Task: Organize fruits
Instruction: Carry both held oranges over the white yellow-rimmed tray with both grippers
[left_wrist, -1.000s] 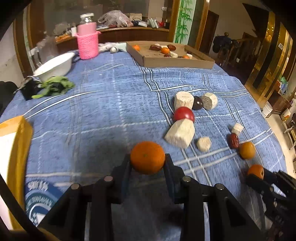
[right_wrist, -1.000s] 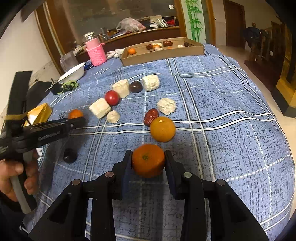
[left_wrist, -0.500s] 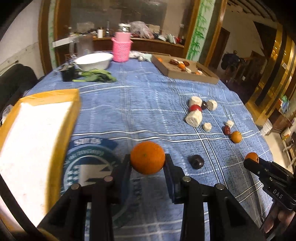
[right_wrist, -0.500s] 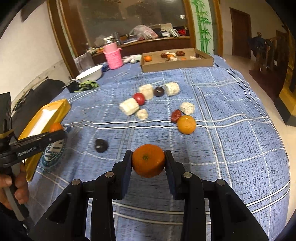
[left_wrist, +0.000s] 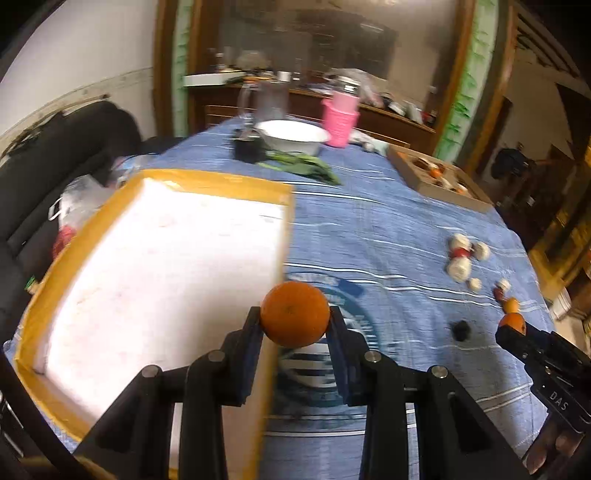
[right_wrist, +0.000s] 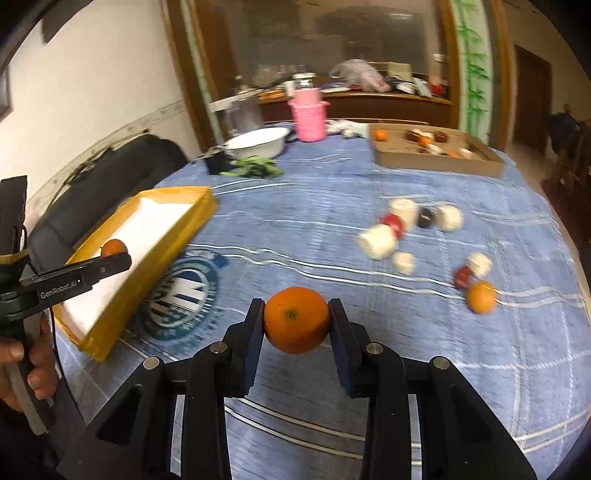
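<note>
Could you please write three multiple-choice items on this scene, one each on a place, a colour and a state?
1. Where is the left gripper's orange?
A. in the cardboard box
B. at the yellow tray's near edge
C. in the white bowl

2. What colour is the woven container beside the white bowl?
A. pink
B. green
C. black

3. What state is the right gripper in?
A. open and empty
B. shut on a red fruit
C. shut on an orange

Answers: 1 B, the left gripper holds it by the edge of the yellow tray; 2 A, it is plainly pink; 3 C, an orange sits clamped between its pads.
</note>
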